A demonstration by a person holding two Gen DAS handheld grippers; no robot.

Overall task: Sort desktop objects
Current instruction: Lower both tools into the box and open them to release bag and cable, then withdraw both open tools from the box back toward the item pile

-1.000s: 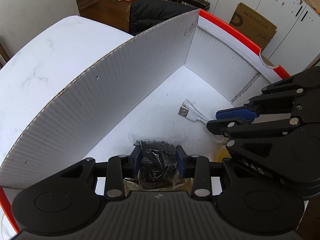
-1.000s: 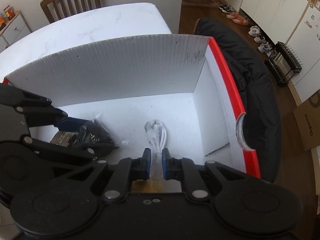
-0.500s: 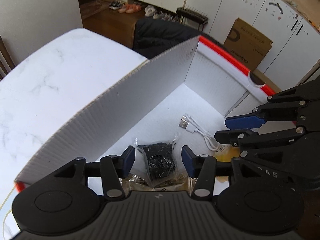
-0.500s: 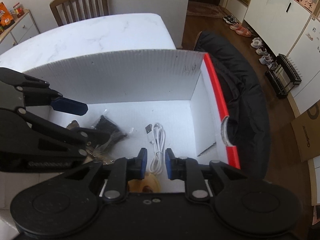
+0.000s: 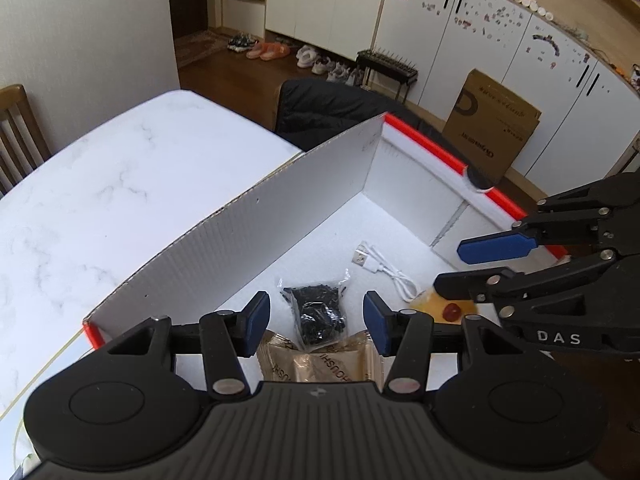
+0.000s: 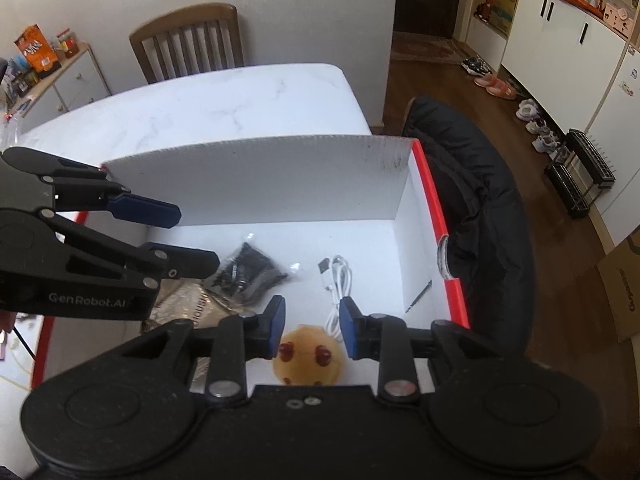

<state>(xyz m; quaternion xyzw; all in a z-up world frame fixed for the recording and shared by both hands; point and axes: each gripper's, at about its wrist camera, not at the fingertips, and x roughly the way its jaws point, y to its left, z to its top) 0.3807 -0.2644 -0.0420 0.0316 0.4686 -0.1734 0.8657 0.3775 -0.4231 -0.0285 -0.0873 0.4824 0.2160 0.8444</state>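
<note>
Below left gripper [image 5: 316,320], left wrist view: clear bag of small black parts [image 5: 316,312] on box floor [image 5: 320,248], untouched; jaws spread, empty. Light, crinkly, slippery; pinch bunched middle.

Right wrist view: right gripper [image 6: 312,328] jaws opening, nothing between; white USB cable [image 6: 338,280] coiled beyond tips, limp, light; take at bundled loops.

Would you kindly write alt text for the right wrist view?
The right tool, jaws opening and empty, hangs over a white box holding a yellow bun, white cable, black bag and brown packet. The left tool reaches in from the left.
</note>
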